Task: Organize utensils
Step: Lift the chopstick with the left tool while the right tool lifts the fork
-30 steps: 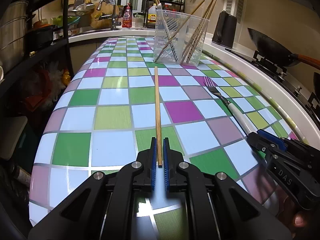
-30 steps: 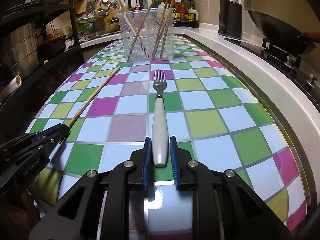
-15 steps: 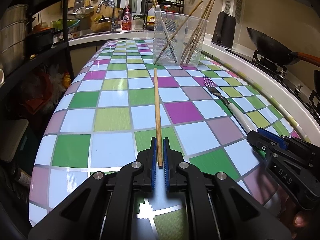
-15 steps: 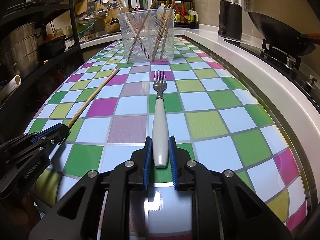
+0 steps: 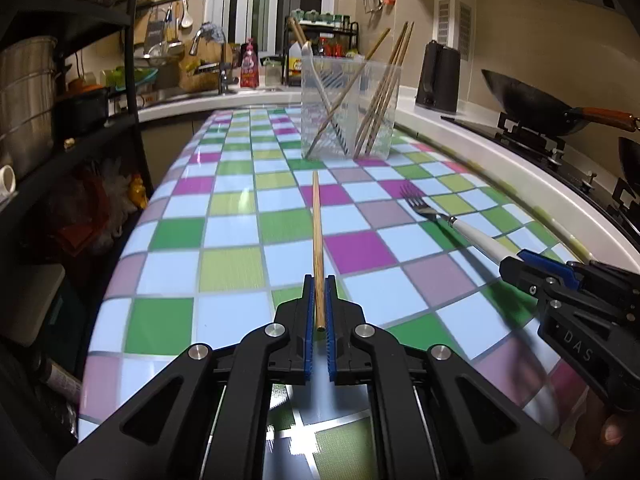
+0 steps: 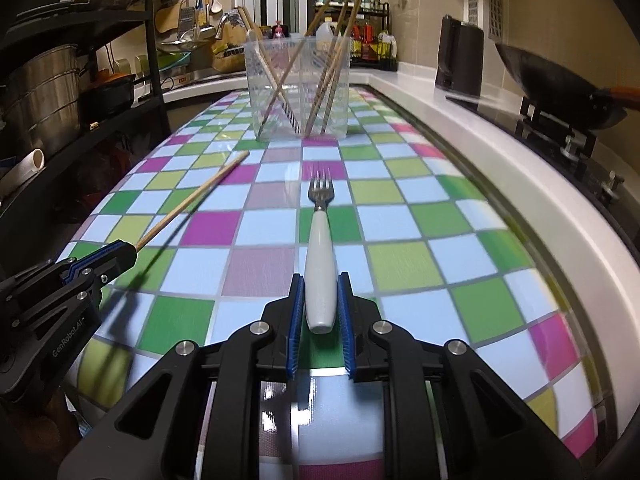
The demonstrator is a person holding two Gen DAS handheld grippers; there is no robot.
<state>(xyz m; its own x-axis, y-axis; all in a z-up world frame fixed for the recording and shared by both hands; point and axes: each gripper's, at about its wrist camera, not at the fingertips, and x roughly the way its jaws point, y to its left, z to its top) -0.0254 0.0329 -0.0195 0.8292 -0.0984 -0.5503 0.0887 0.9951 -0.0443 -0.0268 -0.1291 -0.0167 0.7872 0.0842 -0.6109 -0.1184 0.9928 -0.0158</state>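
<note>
Tongs, chopsticks in holder

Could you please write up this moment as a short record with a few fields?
left gripper: shut on chopstick, held by its near end
right gripper: shut on fork, by the white handle
holder: clear, upright, far end of table, chopsticks inside
fork tines: point toward holder
chopstick tip: points toward holder
</note>
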